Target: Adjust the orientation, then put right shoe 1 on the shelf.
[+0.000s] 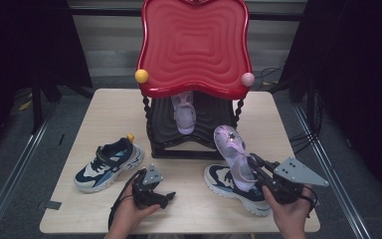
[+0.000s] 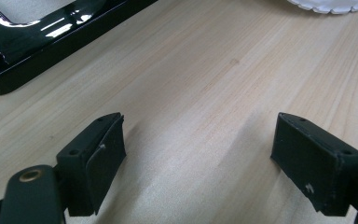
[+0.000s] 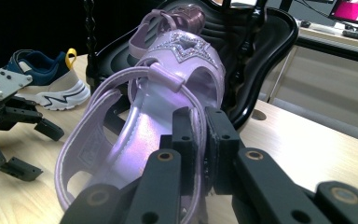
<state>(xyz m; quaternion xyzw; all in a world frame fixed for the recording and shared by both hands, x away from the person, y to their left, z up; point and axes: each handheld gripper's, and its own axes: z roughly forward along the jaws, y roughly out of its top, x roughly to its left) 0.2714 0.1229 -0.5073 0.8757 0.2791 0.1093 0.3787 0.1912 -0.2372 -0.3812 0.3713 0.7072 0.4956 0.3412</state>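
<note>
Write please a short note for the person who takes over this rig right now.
Right gripper: shut on the rim of a purple sandal, held above the table in front of the black shelf.
Left gripper: open, holding nothing, low over the table.
Done: the other purple sandal sits on the shelf.
Left: probably place the held sandal beside it. One sneaker lies left, one lies under the held sandal.

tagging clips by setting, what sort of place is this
Probably a lab or studio set-up for recording, not a home: a bare wooden table between dark curtains, loose cables behind, and a red-topped shoe rack.
</note>
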